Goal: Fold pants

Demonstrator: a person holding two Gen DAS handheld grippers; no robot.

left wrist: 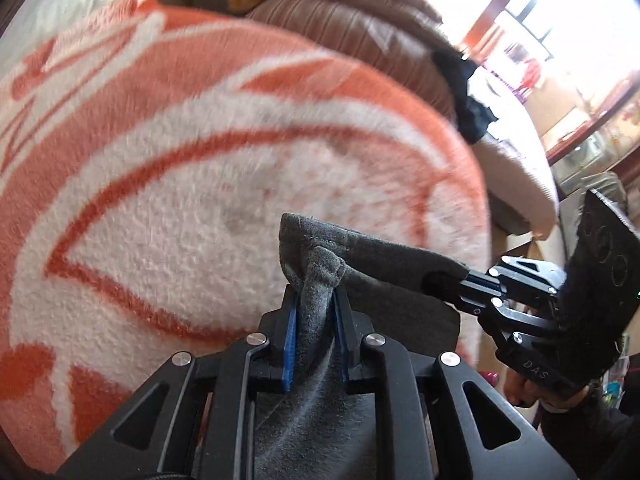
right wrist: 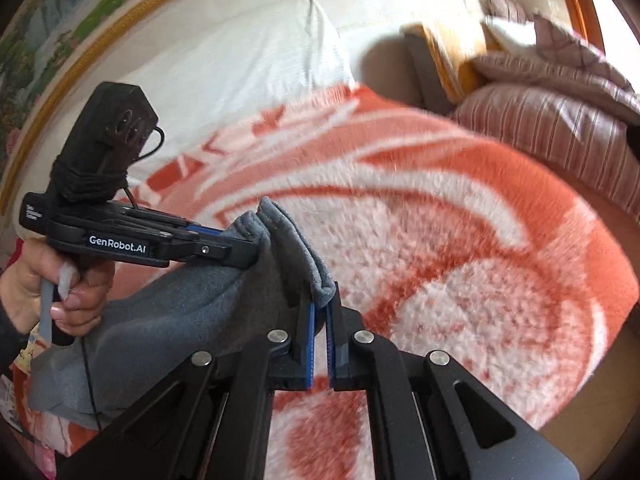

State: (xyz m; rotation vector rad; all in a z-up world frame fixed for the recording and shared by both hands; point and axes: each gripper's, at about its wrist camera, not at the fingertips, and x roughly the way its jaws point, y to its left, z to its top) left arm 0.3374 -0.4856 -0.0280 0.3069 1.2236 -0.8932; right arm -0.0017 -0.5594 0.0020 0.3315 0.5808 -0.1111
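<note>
Both grippers clench the grey pants [left wrist: 372, 264] above the orange-and-white blanket [left wrist: 168, 168]. The left gripper [left wrist: 315, 308] pinches a bunched fold; the right gripper [right wrist: 320, 312] nips the hem edge just beside it. No containers show.

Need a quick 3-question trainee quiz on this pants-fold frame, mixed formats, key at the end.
1. True or false: the left gripper is clamped on a bunched edge of the grey pants.
2. Multiple choice: what lies beneath the held garment? A) a bare wooden table B) an orange and white patterned blanket C) a tiled floor
3. Fill in: in the right wrist view, the right gripper is shut on a folded ____ of the pants.

Key:
1. True. Its blue pads pinch the fabric, and the right wrist view shows it gripping from the side.
2. B.
3. Edge. The doubled hem sits between the fingers.
</note>
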